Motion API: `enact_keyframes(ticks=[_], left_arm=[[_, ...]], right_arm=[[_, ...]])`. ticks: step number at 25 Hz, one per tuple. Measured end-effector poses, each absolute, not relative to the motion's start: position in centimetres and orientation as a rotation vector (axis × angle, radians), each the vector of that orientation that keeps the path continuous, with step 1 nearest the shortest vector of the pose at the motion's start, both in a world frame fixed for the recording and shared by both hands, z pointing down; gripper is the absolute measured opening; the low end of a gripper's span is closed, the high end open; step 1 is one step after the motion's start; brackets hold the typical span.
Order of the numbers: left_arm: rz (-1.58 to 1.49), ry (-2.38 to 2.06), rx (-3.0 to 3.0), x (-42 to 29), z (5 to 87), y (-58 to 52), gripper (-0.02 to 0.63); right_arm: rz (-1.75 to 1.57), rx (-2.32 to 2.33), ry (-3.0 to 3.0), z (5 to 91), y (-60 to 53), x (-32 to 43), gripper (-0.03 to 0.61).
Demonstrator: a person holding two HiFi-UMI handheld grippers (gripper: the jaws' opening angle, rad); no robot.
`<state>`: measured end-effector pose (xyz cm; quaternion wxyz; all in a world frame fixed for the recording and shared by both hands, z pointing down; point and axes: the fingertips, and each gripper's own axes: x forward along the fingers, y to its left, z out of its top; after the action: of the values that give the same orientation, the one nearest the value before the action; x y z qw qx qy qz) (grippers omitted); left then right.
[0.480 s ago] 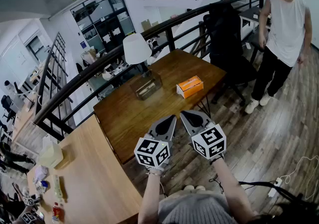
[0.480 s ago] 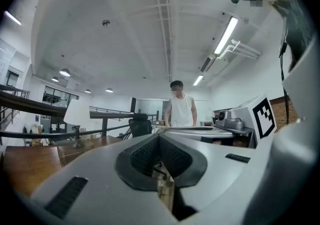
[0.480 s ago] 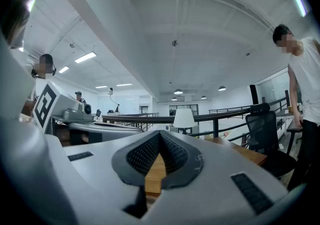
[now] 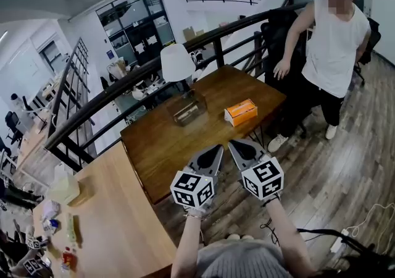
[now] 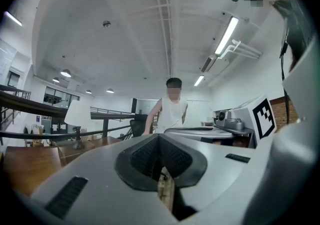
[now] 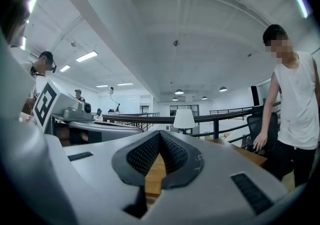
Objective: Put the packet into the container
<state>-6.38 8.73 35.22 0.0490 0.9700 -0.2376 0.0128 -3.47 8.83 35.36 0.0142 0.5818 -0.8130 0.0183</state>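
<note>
An orange packet (image 4: 241, 112) lies flat near the right end of the dark wooden table (image 4: 160, 147). A clear, box-shaped container (image 4: 187, 109) stands to its left, beside the lamp's foot. Both grippers hover side by side over the table's near edge, well short of the packet. My left gripper (image 4: 215, 147) is shut with nothing in it, and my right gripper (image 4: 235, 143) is also shut and empty. In the left gripper view the left gripper (image 5: 159, 136) has its jaws meeting at the tip. The right gripper (image 6: 160, 133) looks the same in the right gripper view, with the tabletop showing beyond it.
A white lamp (image 4: 177, 63) stands at the table's far edge by a black railing (image 4: 123, 88). A person in a white top (image 4: 330, 54) stands right of the table beside a black chair (image 4: 278, 36). A lighter table (image 4: 111, 221) with small items adjoins on the left.
The person at the right has stepped closer to the table and chair. Both grippers stay in almost the same place, still shut.
</note>
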Motion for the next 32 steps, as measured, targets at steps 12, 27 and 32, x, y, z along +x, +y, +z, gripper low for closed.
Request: enact_keyframes(ticks=[12,27,32], left_arm=[[0.027,-0.742,2.925,-5.8,35.6,8.7,0.005],[0.052,-0.859,2.856,-4.6,37.8,3.5,0.005],[0.021,-0.838,2.874,-3.0,37.5,-0.7,0.005]], right_arm=[[0.089,1.731,-2.612,34.9,9.5,-3.2,0.011],[0.235,1.56,-2.646,38.3,4.1,-0.7,0.011],[0.21,1.554,-2.637,38.0,0.2,0.7,0.012]])
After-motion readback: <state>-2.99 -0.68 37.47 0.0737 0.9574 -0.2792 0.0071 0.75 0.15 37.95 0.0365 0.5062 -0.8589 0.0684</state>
